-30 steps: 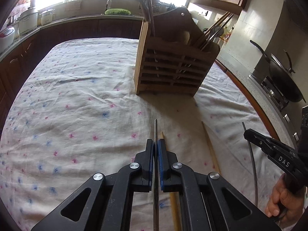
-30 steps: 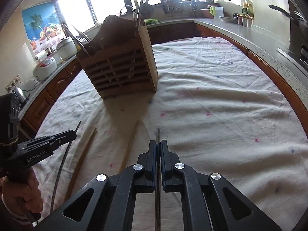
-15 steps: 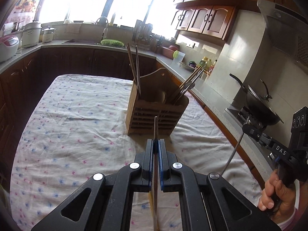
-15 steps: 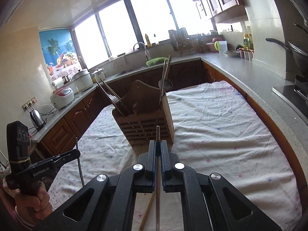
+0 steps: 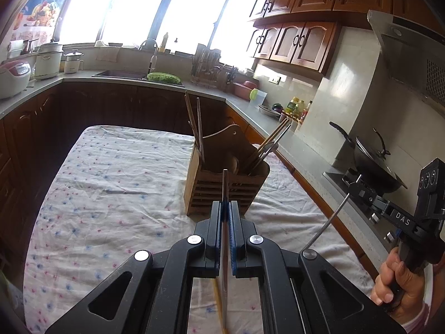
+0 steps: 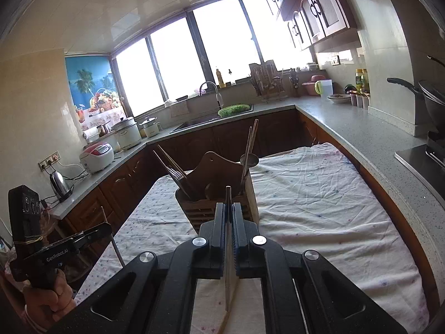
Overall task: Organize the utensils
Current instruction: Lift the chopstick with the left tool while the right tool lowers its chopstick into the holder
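Note:
A wooden utensil holder (image 5: 205, 192) (image 6: 214, 169) stands on the flowered tablecloth (image 5: 111, 194) and holds chopsticks, a fork and a ladle. My left gripper (image 5: 225, 204) is shut on a metal chopstick (image 5: 224, 183), raised above the cloth, with its tip in line with the holder's front. In the right wrist view this gripper (image 6: 104, 226) appears at the left, a thin rod (image 6: 116, 247) hanging from it. My right gripper (image 6: 228, 206) is shut on another metal chopstick (image 6: 228, 194), also aimed at the holder. It shows at the right in the left wrist view (image 5: 357, 188), with its chopstick (image 5: 325, 222) slanting down.
A wooden chopstick (image 5: 218, 300) (image 6: 232, 303) lies on the cloth under the grippers. Stone counters wrap around the table. A wok (image 5: 372, 167) sits on the stove at the right, and a rice cooker (image 6: 97, 156) and kettle (image 6: 59, 185) at the left.
Both grippers have risen from the cloth, each lifting its metal chopstick. They now point less steeply down, so the holder sits lower and farther off in both views.

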Motion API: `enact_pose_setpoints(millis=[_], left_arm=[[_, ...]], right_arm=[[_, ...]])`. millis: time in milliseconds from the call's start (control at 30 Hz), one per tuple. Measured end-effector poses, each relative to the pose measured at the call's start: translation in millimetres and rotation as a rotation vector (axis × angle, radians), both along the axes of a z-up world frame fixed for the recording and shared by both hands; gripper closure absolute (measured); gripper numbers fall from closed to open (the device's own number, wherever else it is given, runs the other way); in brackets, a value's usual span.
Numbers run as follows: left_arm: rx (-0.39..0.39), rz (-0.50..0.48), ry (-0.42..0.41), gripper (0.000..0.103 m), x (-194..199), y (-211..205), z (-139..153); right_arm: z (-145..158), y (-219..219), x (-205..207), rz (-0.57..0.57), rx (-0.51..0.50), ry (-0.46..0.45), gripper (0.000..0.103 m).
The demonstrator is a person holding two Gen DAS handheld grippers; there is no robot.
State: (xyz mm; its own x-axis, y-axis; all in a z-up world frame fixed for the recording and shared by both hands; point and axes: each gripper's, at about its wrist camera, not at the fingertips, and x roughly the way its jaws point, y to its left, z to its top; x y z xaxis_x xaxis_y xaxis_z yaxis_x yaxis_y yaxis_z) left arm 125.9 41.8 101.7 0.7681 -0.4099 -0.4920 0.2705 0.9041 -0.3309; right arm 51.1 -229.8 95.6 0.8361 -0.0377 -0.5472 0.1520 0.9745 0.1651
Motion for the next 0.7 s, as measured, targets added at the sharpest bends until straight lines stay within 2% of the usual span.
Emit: enact_pose_setpoints(millis=[433, 700], left_arm=[[-0.003, 0.005, -0.017, 0.100, 10.6, -0.1, 6.7], [-0.005, 0.019, -0.064, 0.100, 24.8, 1.5, 21.2]], right_arm=[[4.0, -2.8, 2.3, -0.006, 0.008, -0.011, 0.099], [16.3, -6.2, 16.5, 0.000, 0.003, -0.044, 0.099]])
